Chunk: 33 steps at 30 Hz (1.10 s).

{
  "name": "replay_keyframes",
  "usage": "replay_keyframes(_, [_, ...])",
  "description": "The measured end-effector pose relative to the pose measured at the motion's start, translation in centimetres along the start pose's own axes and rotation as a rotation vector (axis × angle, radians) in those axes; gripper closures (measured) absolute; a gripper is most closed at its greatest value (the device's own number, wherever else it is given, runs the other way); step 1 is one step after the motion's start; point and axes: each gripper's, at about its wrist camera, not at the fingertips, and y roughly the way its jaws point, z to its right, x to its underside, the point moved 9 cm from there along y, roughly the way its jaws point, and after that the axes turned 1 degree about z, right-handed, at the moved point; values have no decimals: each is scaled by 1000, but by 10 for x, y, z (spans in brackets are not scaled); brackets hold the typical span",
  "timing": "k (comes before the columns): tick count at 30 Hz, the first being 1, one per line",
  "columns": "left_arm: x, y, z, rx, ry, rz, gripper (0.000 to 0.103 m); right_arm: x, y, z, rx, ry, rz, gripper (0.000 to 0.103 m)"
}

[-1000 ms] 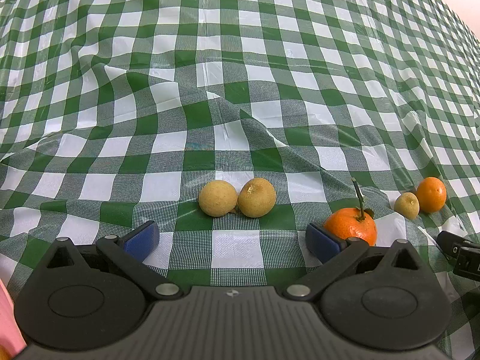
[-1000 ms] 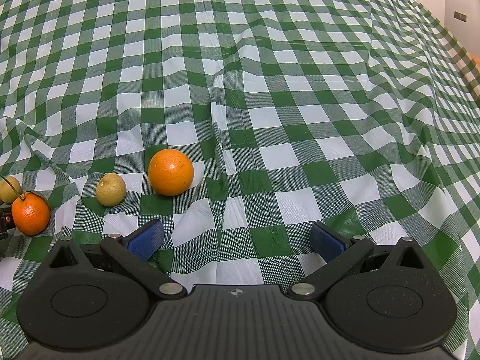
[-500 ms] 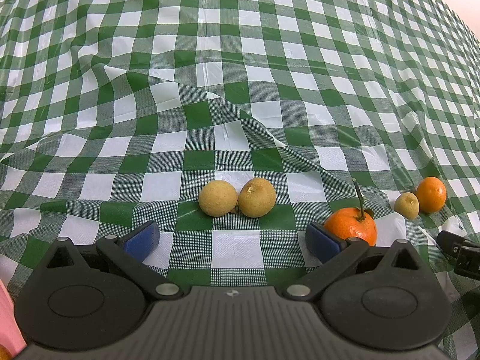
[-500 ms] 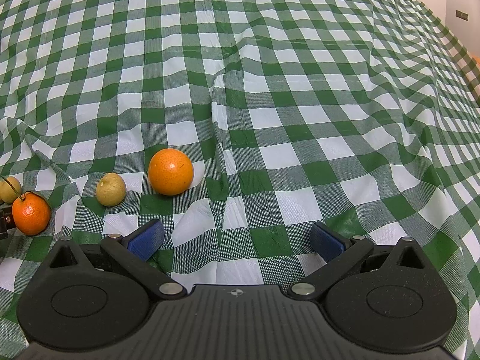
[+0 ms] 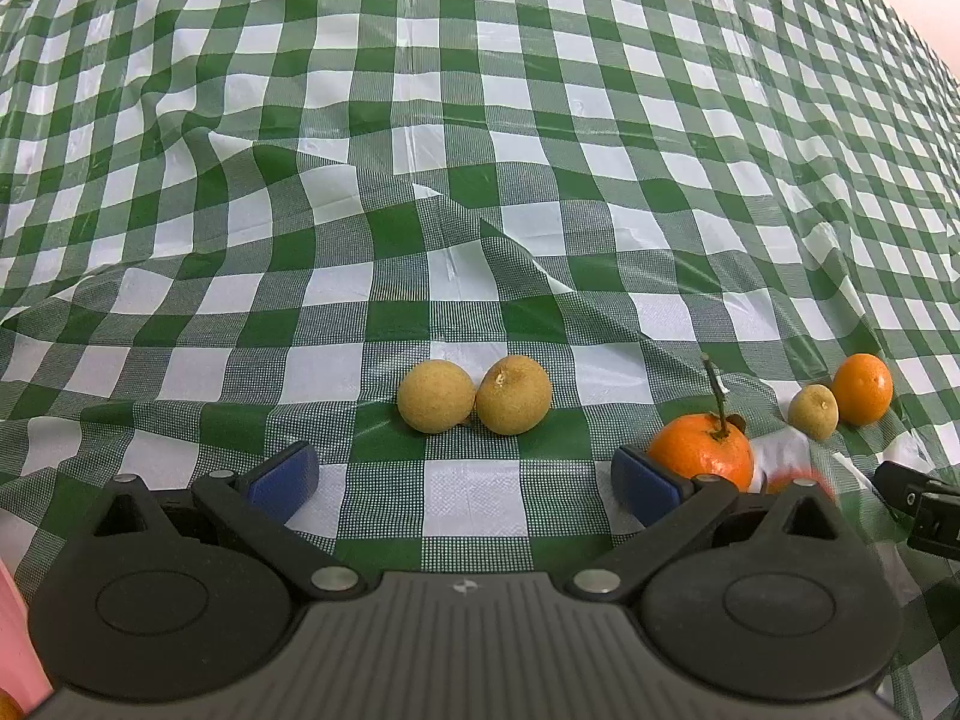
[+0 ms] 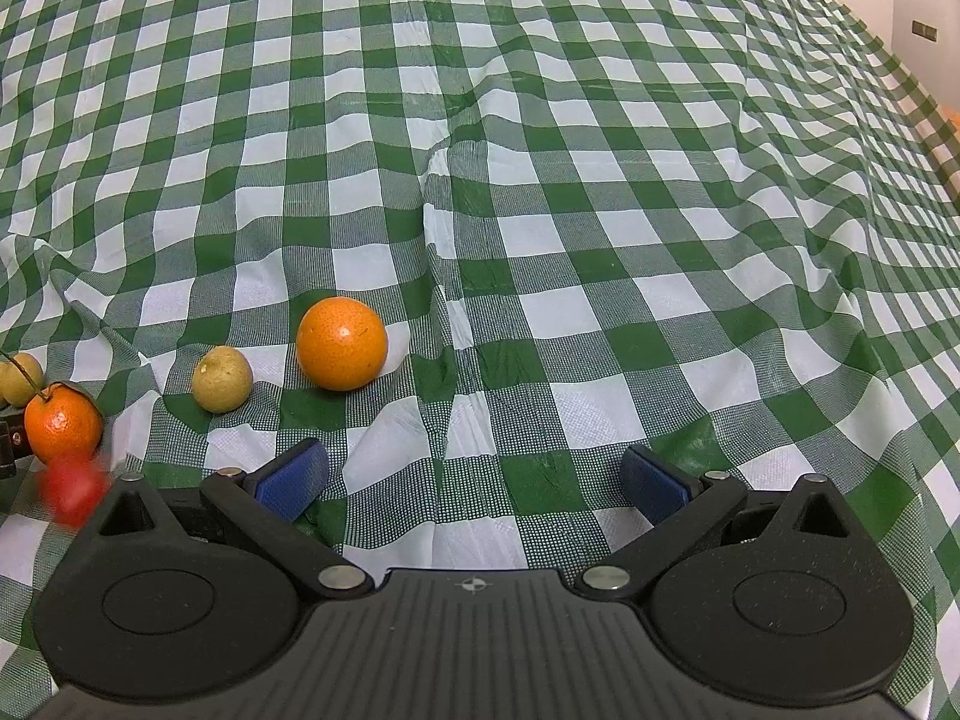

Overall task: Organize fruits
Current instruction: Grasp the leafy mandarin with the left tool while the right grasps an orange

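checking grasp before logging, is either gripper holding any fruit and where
Nothing is held. The left gripper and right gripper both have jaws wide open with only tablecloth between them.

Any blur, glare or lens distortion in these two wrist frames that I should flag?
Left wrist view: the checked tablecloth bows under strong fisheye distortion; a red-orange smear beside the stemmed orange is blurred, the rest sharp. Right wrist view: the same smear shows at lower left; there is a small glare spot on the round orange; lighting is even, shadows soft.
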Motion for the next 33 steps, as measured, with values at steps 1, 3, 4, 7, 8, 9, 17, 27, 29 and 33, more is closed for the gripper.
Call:
replay_keyframes(1, [0, 0, 0, 1, -1, 1, 0, 0, 1, 0, -1, -1, -2, 1])
replay_keyframes(3, [-1, 0, 0, -1, 0, 0, 0, 0, 1, 1, -9, 10, 3, 1])
replay_keyframes(4, [-1, 0, 0, -2, -1, 1, 0, 1, 0, 1, -8, 12, 2, 1])
replay_keyframes(7, [-2, 2, 1, -9, -5, 3, 0, -2, 4, -3, 14, 6, -11, 1])
replay_keyframes(8, [-3, 2, 2, -17, -11, -1, 0, -4, 5, -3, 19, 12, -33, 1])
replay_keyframes(9, [-4, 2, 3, -23, -6, -18, 0, -7, 6, -3, 22, 20, -72, 1])
replay_keyframes(17, [-34, -58, 7, 76, 56, -105, 0, -48, -7, -28, -12, -157, -87, 1])
replay_keyframes(27, [-40, -22, 81, 321, 192, -271, 38, -65, 29, -52, -200, -250, -156, 2])
replay_keyframes(29, [-37, -14, 87, 340, 219, -284, 37, -66, 31, -51, -231, -265, -163, 2])
replay_keyframes(33, [-29, 1, 92, 348, 292, -315, 39, -64, 35, -48, -299, -262, -174, 6])
